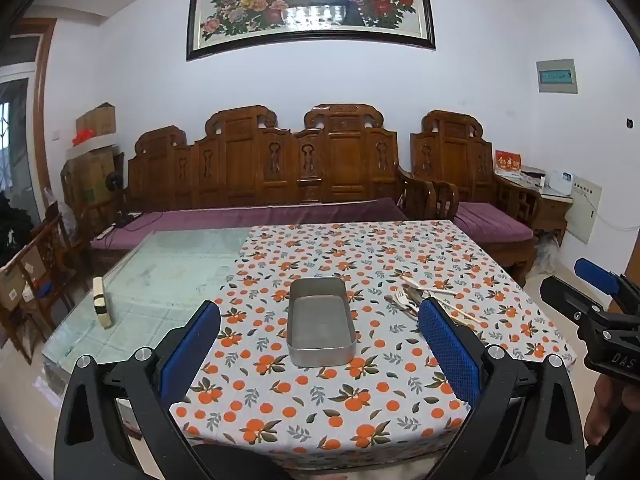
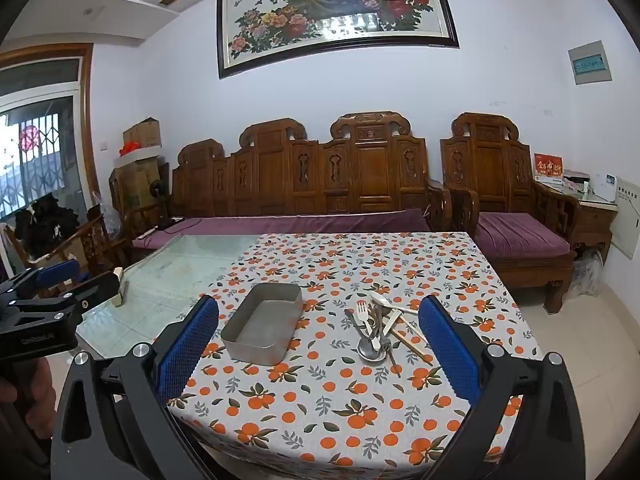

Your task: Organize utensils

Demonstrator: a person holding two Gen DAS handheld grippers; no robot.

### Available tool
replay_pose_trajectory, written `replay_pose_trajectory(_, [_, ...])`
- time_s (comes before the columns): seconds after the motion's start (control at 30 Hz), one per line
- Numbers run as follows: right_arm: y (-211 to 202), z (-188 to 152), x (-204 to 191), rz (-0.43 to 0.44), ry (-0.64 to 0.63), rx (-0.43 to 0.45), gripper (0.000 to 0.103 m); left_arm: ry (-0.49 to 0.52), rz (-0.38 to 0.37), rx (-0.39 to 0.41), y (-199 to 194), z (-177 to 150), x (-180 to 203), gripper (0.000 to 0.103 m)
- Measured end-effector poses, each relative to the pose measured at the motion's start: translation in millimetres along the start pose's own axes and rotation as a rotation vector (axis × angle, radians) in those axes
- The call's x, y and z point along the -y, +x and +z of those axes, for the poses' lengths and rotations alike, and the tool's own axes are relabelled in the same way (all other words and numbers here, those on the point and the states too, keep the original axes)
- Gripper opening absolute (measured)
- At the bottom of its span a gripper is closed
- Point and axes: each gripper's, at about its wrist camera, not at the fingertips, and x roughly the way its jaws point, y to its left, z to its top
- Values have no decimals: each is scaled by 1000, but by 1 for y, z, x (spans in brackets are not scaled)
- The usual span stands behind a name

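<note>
Utensils (image 2: 380, 326) sit heaped on the orange-print cloth of the table (image 2: 360, 408): a white fork, a metal spoon, chopsticks, all tangled together. Just left of them, apart, rests the empty metal tray (image 2: 262, 330). The left gripper (image 1: 320, 344) hovers wide open, nothing between its blue pads, tray dead ahead. The right gripper (image 2: 318, 344) is spread wide too, holding nothing, the pile in front of it.
</note>
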Motion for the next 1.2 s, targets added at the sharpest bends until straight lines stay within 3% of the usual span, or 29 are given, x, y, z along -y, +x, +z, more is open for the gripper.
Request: replay_pose_trajectory(1.2, [-6, 5, -4, 1, 0, 10, 100, 7, 2, 1, -3, 7, 13, 96])
